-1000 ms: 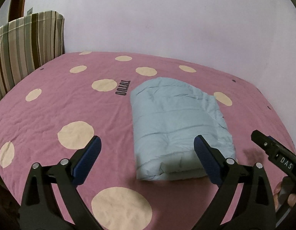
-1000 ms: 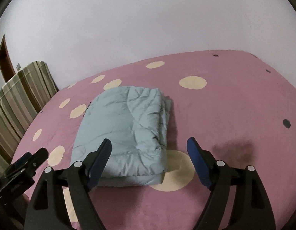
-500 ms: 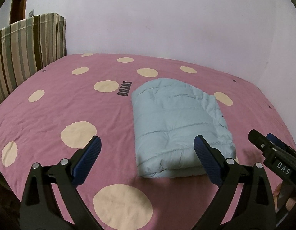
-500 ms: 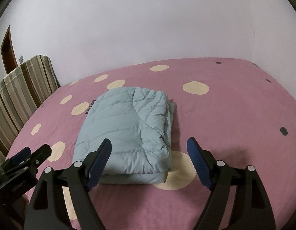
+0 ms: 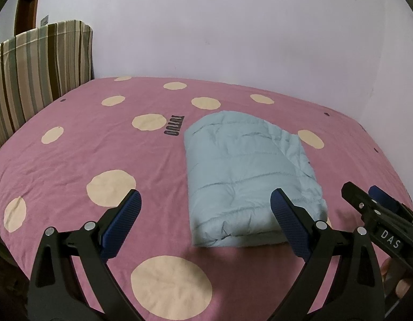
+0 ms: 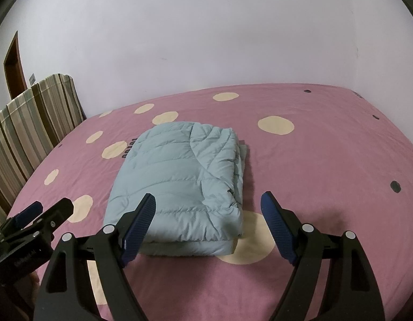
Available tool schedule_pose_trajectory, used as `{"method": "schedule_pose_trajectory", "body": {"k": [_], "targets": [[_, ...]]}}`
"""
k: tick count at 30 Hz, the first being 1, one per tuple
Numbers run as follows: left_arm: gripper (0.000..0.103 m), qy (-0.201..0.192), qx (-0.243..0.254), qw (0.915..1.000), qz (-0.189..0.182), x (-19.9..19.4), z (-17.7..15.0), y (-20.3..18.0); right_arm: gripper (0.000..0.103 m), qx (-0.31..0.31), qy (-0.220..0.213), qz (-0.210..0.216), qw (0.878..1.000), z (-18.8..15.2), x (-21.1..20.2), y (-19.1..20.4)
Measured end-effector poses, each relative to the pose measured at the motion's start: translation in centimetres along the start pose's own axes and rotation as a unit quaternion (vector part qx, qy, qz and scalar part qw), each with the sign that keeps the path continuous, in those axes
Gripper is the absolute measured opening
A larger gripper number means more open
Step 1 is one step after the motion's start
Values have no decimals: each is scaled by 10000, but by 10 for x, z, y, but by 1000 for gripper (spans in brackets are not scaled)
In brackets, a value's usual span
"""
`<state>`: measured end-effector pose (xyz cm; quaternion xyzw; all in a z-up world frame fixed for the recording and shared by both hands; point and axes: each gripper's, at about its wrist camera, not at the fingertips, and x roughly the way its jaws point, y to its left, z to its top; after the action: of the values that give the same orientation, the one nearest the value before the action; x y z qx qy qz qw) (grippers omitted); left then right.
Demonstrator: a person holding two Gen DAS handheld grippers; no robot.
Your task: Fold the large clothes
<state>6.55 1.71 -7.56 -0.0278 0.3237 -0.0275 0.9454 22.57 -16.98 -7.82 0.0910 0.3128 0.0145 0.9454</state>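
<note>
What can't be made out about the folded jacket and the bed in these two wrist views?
- Light blue jacket: zipper, sleeves and collar are folded inside; its underside lies against the bed in both views.
- Its near right corner in the left wrist view is behind that gripper's blue pad.
- Black lettering on the pink bedsheet: partly covered by the jacket in the right wrist view.
- Striped cushion: cut off by the left edge in both views.

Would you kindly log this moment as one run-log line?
left gripper: open, empty | right gripper: open, empty | light-blue puffer jacket: folded, lying on pink dotted bedsheet | contact: none
</note>
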Motion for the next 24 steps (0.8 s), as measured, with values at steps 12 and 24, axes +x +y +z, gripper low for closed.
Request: {"method": "schedule_pose_trajectory", "body": {"k": [12, 24], "targets": [[97, -20, -20, 10000, 5, -3, -1, -1, 80, -21, 6, 11, 10000, -2, -1, 2], [97, -31, -15, 10000, -3, -6, -1, -2, 80, -35, 6, 28, 10000, -3, -1, 2]]}}
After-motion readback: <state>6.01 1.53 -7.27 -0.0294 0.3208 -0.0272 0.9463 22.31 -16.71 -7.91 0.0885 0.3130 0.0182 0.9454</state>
